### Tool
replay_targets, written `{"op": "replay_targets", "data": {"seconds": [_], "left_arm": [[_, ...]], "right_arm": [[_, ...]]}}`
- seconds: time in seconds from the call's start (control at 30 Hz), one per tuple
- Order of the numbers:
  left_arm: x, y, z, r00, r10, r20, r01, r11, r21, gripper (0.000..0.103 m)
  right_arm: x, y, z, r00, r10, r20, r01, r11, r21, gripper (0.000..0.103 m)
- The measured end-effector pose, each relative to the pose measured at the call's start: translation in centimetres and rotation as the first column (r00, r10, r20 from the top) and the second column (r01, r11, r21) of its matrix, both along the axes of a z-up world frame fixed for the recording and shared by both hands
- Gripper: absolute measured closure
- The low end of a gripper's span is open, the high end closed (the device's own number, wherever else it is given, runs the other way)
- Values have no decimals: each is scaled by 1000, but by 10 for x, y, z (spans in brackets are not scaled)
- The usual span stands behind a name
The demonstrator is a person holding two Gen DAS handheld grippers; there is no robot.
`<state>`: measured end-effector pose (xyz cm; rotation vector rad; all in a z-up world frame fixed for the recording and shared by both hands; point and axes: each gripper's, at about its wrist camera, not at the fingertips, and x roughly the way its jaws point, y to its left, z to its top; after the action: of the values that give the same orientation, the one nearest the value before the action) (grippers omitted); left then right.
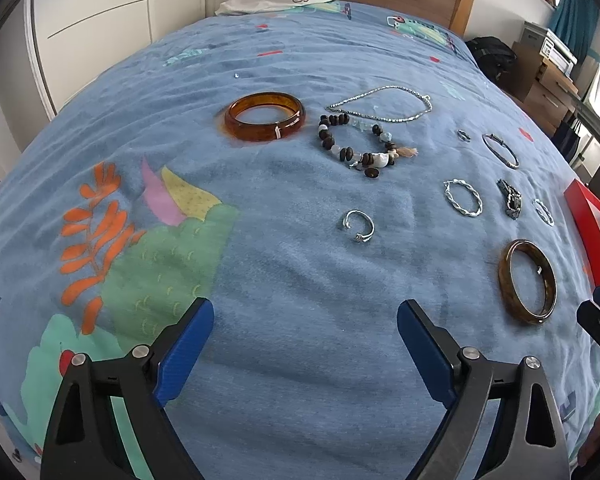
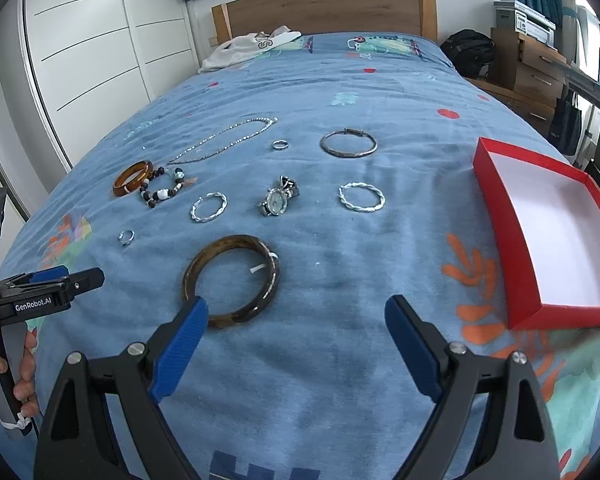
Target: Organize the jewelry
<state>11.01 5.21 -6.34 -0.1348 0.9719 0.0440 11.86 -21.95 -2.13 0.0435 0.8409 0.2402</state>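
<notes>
Both tools (image 1: pixel 306 320) (image 2: pixel 296 316) angled downward; jaws wide.

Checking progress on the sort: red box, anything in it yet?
Empty. The red box shows only its bare white floor in the right wrist view; all the jewelry, like the dark brown bangle, lies on the bedspread.

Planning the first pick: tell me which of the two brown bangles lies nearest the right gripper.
The dark, mottled brown bangle, right in front of the right gripper. The other, the clear amber bangle, lies farther off beside the beaded bracelet.
</notes>
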Motion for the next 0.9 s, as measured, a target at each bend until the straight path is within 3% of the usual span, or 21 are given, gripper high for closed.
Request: {"op": "replay_targets", "data": {"seconds": [0.77,0.9], "left_arm": [[32,0,-5,997,-63,37,64,998,-26,16],[43,-3,-8,996,-78,43,79,997,-23,20]], "right_arm": [[11,36,-22,991,135,-12,-136,990,-47,13],[20,40,-27,989,145,-13,-146,989,-38,13]]}}
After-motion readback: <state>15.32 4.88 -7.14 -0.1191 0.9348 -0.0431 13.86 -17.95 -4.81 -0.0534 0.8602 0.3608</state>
